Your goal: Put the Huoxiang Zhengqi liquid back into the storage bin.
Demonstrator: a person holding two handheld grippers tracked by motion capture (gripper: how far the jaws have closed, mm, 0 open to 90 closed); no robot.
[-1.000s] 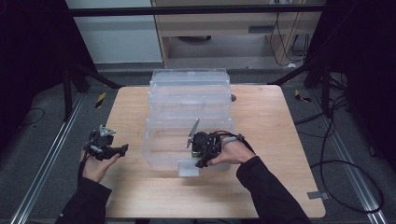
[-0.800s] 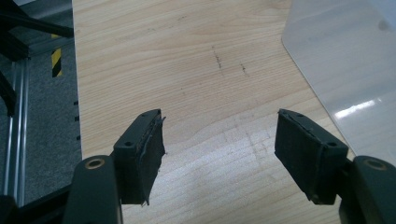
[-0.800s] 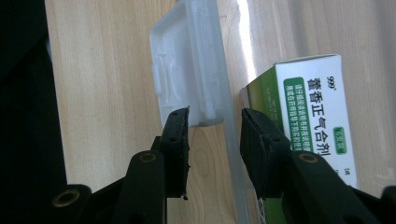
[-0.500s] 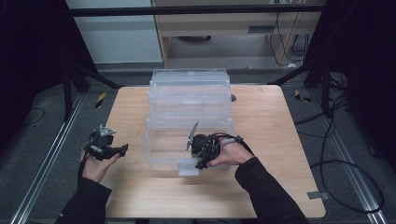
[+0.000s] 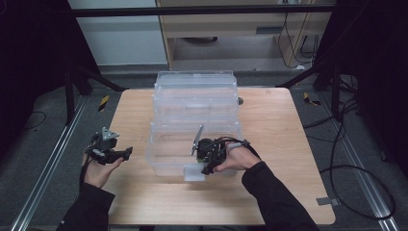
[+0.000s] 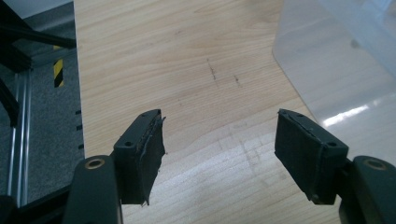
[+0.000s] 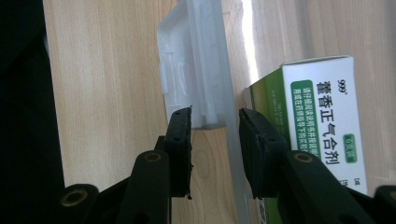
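Clear plastic box [image 5: 195, 120], latch [image 7: 194, 70] down.

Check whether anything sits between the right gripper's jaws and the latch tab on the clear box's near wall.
Nothing visible blocks it. The right gripper already straddles the near wall of the clear plastic box at its latch tab; whether the pads press is unclear. The green-and-white medicine carton lies behind the wall, beside the inner jaw.

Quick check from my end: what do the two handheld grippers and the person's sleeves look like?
Both grippers are black, with two blocky jaws faced in dark ribbed pads and brass-coloured pivot screws. The left gripper carries a grey three-cornered plate on top; the right gripper has a similar grey plate and thin black cables looping over the hand. The left pad looks frayed at its edge. Sleeves are black.
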